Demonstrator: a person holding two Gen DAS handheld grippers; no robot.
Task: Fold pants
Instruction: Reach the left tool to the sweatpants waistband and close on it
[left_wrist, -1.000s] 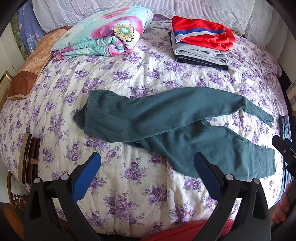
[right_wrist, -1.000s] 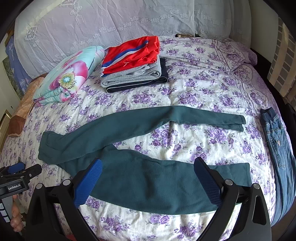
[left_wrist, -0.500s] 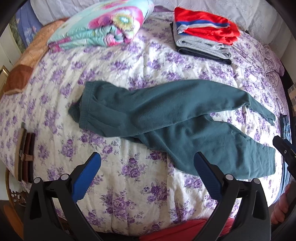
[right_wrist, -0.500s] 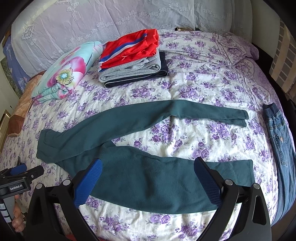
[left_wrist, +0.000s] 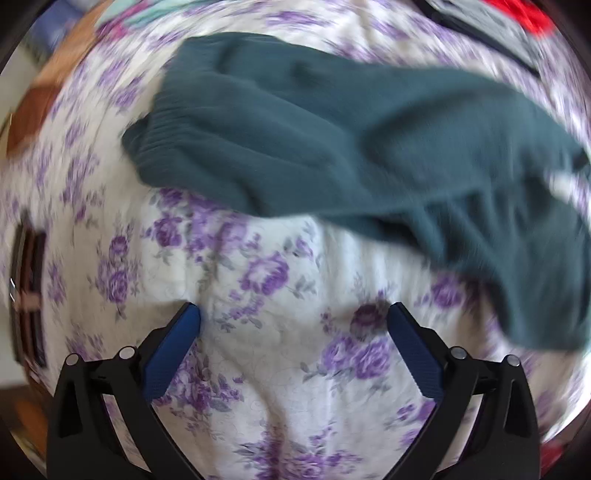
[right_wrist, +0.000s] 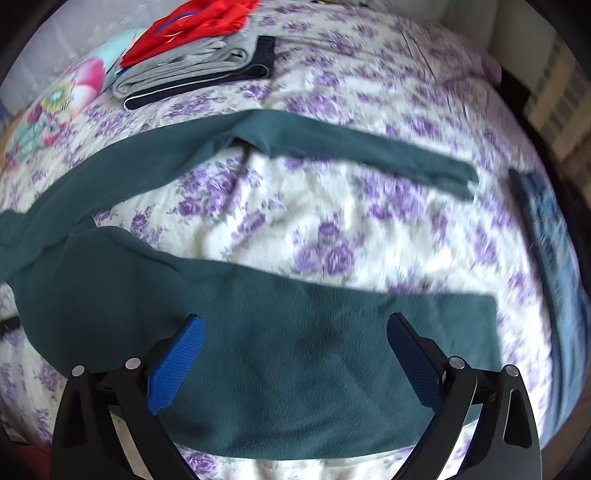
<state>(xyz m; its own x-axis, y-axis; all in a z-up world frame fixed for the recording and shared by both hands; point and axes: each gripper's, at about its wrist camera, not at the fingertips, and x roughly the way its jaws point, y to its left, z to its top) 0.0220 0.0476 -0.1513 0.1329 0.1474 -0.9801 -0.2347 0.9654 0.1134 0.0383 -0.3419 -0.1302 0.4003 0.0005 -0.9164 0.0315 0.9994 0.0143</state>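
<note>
- Two handheld grippers are in view, both with jaws spread wide and nothing between them. The left gripper (left_wrist: 293, 347) hovers over bare quilt just short of the waistband; the right gripper (right_wrist: 295, 354) hovers directly over the near leg.
- One pair of dark teal fleece jogging pants (right_wrist: 295, 354) lies spread flat on the white quilted bedspread with purple flowers (right_wrist: 332, 206). The gathered elastic waistband (left_wrist: 162, 144) points to the person's left. The near leg ends in a cuff (right_wrist: 476, 325) at the right; the far leg (right_wrist: 332, 140) runs apart from it, with quilt showing between the two.
- Handling, judged from appearance: the cloth looks soft, limp and light, with a slightly napped surface unlikely to slip between the ribbed blue pads (right_wrist: 177, 365). It will sag and drape wherever it is not supported, so a single grasp point would leave the rest trailing.
- Recommended hold: pinch the thicker waistband edge with the left gripper and the near cuff or outer seam with the right gripper, then carry the near leg over onto the far leg.
- Caution: the soft quilt may be caught together with the cloth if the jaws close too deep.
- Both views are motion-blurred; fine seam detail cannot be confirmed.
</note>
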